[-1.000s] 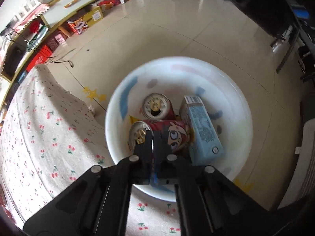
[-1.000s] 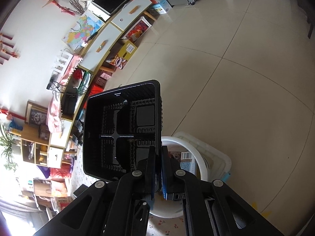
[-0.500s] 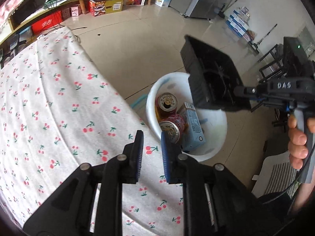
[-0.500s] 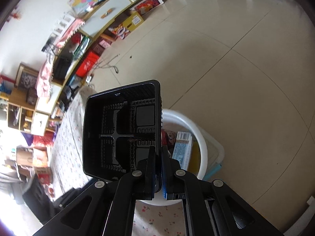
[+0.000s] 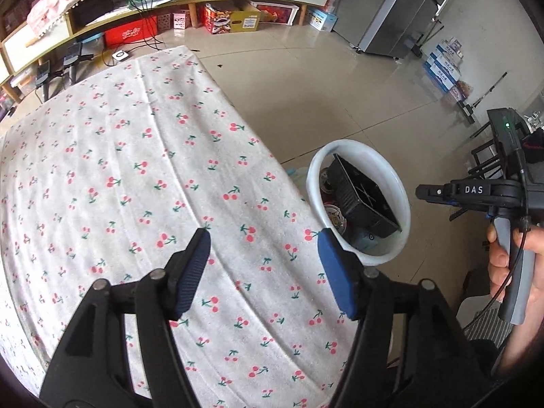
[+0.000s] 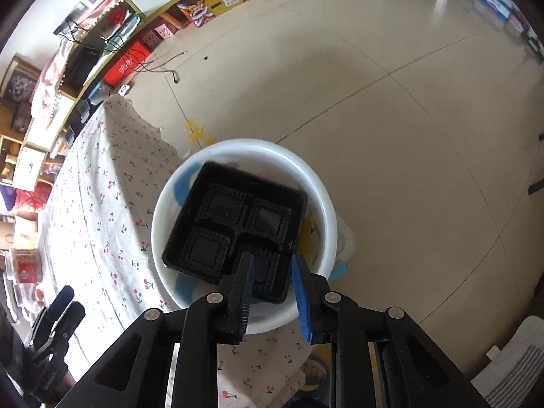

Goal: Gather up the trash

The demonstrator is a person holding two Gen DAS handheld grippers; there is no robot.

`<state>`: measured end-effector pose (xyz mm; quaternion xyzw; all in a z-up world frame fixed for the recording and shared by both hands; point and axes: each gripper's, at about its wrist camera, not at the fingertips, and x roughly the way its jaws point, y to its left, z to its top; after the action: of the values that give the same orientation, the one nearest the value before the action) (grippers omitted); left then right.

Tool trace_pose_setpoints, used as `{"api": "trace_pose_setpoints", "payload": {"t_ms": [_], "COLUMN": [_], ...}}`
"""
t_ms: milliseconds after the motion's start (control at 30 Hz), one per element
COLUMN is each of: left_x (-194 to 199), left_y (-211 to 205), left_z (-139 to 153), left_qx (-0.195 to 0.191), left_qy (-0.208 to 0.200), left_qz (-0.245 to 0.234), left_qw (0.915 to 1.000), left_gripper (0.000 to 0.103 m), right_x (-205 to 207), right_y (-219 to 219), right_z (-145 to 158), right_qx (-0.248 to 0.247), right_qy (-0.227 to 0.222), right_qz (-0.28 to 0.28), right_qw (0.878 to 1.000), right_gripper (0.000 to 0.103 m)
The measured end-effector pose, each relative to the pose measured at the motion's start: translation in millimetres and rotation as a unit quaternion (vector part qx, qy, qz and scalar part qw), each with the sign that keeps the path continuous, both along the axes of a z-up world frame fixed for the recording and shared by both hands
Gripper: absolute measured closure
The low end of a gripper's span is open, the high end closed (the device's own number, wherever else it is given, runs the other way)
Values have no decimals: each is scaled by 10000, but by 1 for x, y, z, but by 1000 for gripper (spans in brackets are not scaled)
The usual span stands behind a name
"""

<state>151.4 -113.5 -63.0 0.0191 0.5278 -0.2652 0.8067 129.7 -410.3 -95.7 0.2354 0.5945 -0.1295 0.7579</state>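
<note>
Black plastic tray (image 6: pixel 234 227) lay tilted inside the white bin (image 6: pixel 319 190) on the floor, just beside the table edge – cans (image 5: pixel 335 216) partly visible under it at its 9 o'clock in the left wrist view. Right gripper (image 6: pixel 272 289) hung above the bin's 6 o'clock rim, jaws opening, pads clear of the tray, nothing gripped. Left gripper (image 5: pixel 263 272) was over the cherry-print tablecloth (image 5: pixel 136 170), jaws opening wide, nothing between them – bin at its 2 o'clock. A hand (image 5: pixel 513 265) on the right gripper's grey handle showed at 3 o'clock in the left wrist view. Tiled floor (image 6: pixel 391 85) around the bin; shelving with boxes at 11 o'clock.
</note>
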Motion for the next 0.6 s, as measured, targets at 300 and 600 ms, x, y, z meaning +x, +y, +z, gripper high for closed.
{"api": "trace_pose_setpoints", "payload": {"t_ms": [300,600], "left_x": [-29,-63], "left_y": [49,96], "left_z": [12,14], "left_qx": [865,1032], "left_qy": [-582,-857], "left_qz": [882,1502], "left_qw": [9906,9795], "left_gripper": [24,20], "right_x": [-17,-44], "right_y": [87,163], "right_z": [52,65], "right_qx": [-232,-518], "right_qy": [-1036,-1454], "right_qz": [1044,1649], "right_qw": [9888,9742], "right_gripper": [52,49]}}
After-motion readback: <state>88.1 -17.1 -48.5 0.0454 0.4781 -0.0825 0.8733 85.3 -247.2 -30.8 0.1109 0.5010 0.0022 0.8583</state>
